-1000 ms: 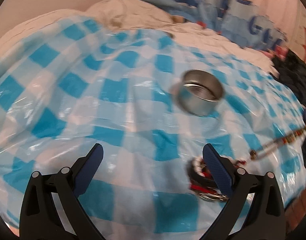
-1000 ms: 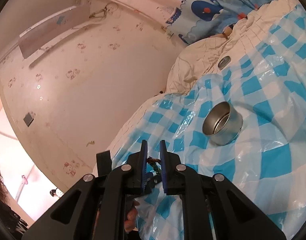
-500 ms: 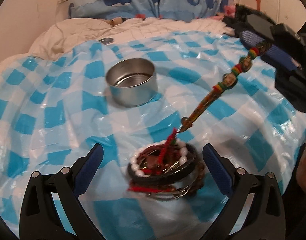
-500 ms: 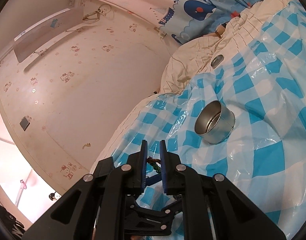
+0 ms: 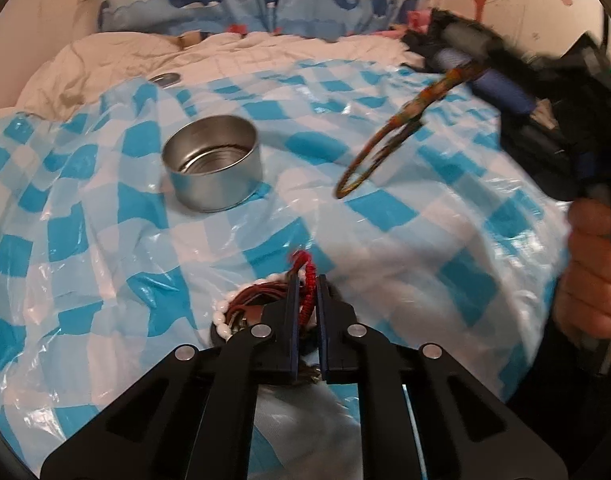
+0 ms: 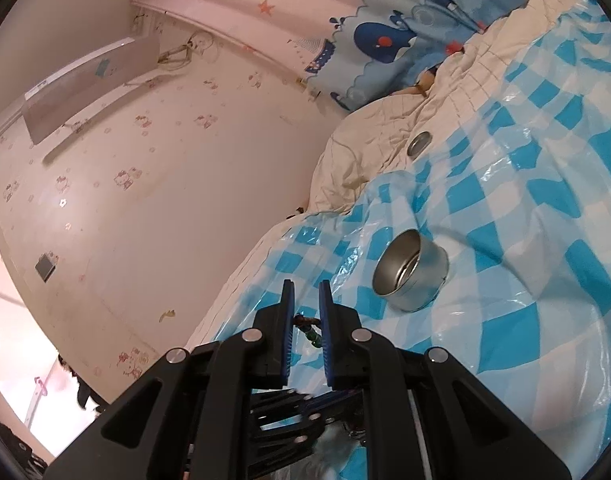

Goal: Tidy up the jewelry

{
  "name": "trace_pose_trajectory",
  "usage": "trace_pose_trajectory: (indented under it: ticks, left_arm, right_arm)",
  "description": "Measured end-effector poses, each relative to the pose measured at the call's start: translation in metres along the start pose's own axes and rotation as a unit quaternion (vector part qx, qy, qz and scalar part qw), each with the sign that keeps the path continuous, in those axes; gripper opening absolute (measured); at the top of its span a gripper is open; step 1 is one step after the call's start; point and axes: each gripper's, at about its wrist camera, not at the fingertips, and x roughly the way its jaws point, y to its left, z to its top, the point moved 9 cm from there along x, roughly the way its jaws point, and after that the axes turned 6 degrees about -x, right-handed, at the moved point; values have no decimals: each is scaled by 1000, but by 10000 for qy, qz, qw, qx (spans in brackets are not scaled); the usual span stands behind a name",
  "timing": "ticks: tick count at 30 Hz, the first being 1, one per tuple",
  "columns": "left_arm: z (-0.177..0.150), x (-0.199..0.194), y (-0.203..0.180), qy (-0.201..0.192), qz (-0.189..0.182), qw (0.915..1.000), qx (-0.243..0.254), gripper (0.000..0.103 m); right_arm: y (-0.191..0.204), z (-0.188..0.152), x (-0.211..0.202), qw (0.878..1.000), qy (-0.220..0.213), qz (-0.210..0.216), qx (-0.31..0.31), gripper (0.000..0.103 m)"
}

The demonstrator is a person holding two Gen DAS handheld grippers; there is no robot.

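The left gripper [image 5: 306,280], wide open half a second ago, is now clamped on a red cord bracelet [image 5: 308,280] rising from the one jewelry pile [image 5: 245,312] under its fingers. The right gripper [image 6: 304,294], ahead and right, has lifted clear, still pinching one multicolored woven bracelet [image 5: 389,132], which dangles above the checkered sheet [image 5: 385,216]. One metal tin [image 5: 212,162] stands ahead-left, one lid [image 5: 164,79] beyond.

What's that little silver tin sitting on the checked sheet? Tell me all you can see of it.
The round silver metal tin is shallow, lidless and looks empty, showing a ridged shiny bottom. It stands upright on the crinkled blue-and-white checked plastic sheet, apart from the heap of bracelets and from both tools. Nothing else touches it.
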Motion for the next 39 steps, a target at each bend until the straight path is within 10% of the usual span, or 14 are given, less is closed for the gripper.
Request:
trace_pose_trajectory:
  ticks: [16, 29, 32, 39]
  left_arm:
    - [71, -43, 30, -872, -804, 9883, -964, 7]
    - [144, 24, 85, -817, -843, 9786, -1690, 8]
    - [141, 63, 108, -247, -274, 9807, -1918, 48]
    - [132, 44, 148, -381, 485, 9693, -2382, 66]
  right_arm:
    - [0, 16, 13, 9993, 65, -279, -241, 13]
    - [-17, 51, 53, 9965, 219, -567, -580, 13]
    - [-21, 59, 72, 9952, 279, -630, -693, 13]
    - [-26, 62, 127, 9932, 518, -588, -865, 13]
